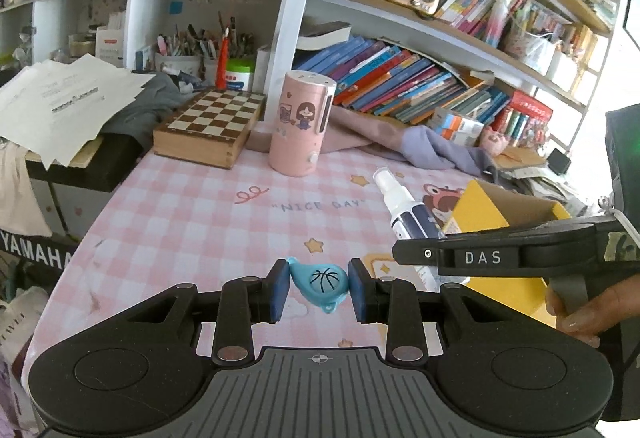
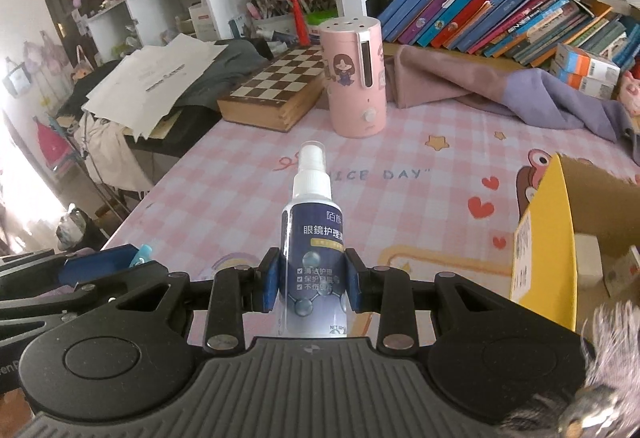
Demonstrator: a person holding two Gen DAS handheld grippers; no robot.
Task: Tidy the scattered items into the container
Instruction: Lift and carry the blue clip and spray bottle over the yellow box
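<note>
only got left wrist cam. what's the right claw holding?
Observer: A spray bottle, white cap pointing away from the camera, pads pressed on its dark label.
Operator: anything in the yellow box yet? I see only its outside.
Observer: Yes. The right wrist view looks into the yellow box: small white cartons lie inside.
Operator: is my left claw visible from there?
Observer: Yes, at the lower left edge: a blue pad of the left claw with a bit of the light blue clip beside it.
</note>
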